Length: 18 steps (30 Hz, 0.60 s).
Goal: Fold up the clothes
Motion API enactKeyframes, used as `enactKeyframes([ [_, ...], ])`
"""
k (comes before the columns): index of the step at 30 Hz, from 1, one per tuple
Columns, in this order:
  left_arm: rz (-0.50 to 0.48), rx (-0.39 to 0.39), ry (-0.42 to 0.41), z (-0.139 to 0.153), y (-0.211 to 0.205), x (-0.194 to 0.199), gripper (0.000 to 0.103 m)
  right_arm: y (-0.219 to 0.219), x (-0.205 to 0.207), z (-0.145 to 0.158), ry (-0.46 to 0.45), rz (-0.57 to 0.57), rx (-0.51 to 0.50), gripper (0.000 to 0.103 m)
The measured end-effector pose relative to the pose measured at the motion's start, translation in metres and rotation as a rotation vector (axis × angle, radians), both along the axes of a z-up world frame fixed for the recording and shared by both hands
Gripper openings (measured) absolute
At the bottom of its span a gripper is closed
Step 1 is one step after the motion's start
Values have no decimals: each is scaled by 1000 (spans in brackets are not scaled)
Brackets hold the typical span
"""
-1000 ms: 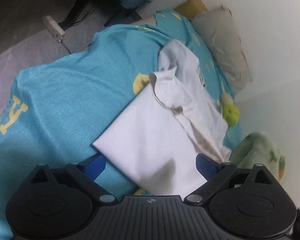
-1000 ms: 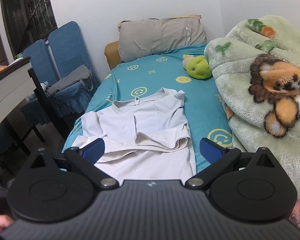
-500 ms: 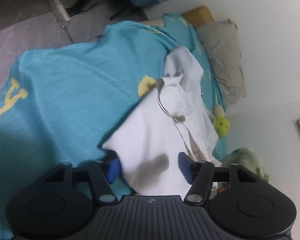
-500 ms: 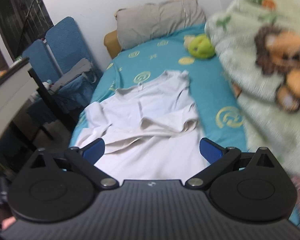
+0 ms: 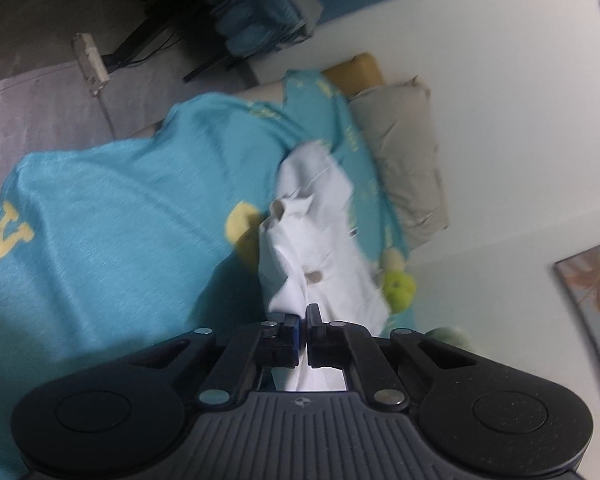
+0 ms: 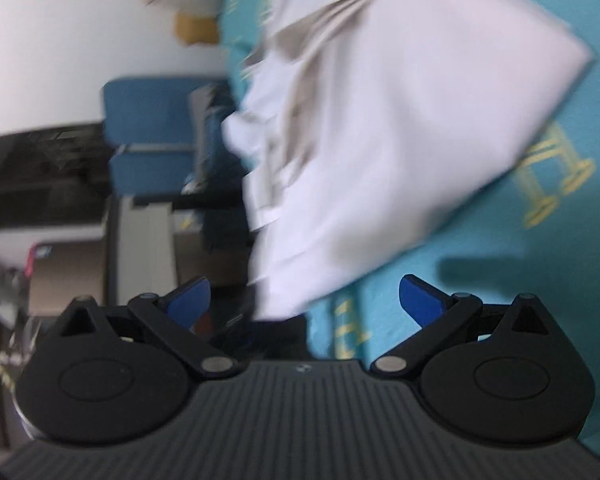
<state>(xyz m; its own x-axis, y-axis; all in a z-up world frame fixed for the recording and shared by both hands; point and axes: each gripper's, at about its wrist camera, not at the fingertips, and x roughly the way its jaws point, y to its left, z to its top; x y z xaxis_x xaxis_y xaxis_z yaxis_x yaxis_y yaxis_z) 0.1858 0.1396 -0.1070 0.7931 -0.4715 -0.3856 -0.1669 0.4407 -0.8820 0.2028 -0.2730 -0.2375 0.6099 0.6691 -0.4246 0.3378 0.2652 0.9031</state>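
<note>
Left view: the left hand-held gripper [image 5: 303, 326] is clenched on the hem of a white T-shirt [image 5: 320, 248] trailing toward the pillow [image 5: 404, 160] on the bed [image 5: 120, 220]; right view: the right hand-held gripper [image 6: 304, 300] gapes, released, beside the limp, light cloth [image 6: 380, 120], best pinched at its corners

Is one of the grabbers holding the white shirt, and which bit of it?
Yes. The left gripper has its jaws shut on the near bottom edge of the white cotton T-shirt. The right gripper is open, holding nothing.
</note>
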Motion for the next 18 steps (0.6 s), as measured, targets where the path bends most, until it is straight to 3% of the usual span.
enactKeyframes([
  [2, 11, -22, -23, 2, 2, 1, 3, -10, -4, -7, 30, -71, -7, 102],
  [4, 16, -31, -21, 2, 2, 3, 3, -20, -9, -14, 59, -141, -13, 93],
  [6, 16, -28, -3, 0, 2, 1, 3, -27, -13, -17, 67, -207, -10, 74],
  [10, 7, -55, 98, -12, 7, 2, 3, -33, -21, -17, 69, -288, -68, 51],
  [12, -18, -85, 189, -24, 7, 8, 16, -32, -24, -17, 77, -305, -106, 25],
  [14, -46, -109, 248, -34, 6, 12, 44, -34, -26, -16, 61, -315, -112, 20],
  [16, -73, -134, 306, -43, 5, 17, 49, -36, -27, -13, 41, -321, -119, 15],
  [18, -104, -106, 293, -40, 0, 22, 59, -39, -28, -9, 16, -322, -122, 12],
])
